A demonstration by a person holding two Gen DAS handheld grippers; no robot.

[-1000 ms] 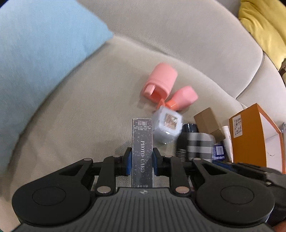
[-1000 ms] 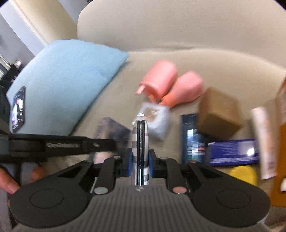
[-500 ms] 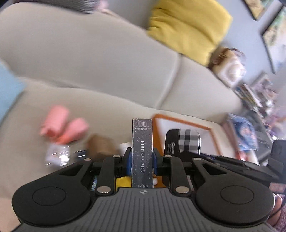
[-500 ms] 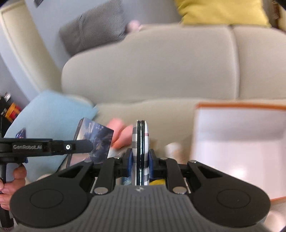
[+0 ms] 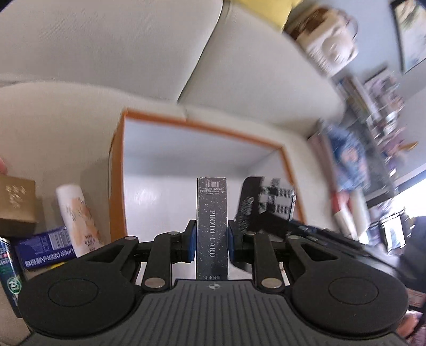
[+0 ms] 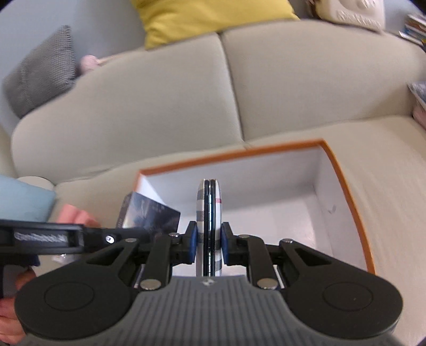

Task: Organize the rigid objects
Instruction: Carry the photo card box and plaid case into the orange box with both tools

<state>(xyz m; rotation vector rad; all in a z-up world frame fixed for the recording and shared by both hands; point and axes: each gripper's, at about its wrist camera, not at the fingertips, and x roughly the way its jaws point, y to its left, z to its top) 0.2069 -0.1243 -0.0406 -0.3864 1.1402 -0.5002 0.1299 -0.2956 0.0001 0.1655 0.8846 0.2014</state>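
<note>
Left wrist alone shows blue carton (image 5: 44,250) beside box (image 5: 117,186)

Yellow cushion (image 6: 213,18) atop beige sofa (image 6: 159,106)

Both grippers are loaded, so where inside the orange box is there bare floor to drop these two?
The orange box shows a bare white floor from wall to wall; nothing lies in it. Roomiest is the far right corner. The photo card box and plaid case hover together at its near edge. Crowded: the sofa left of the box, with tube and cartons.
</note>
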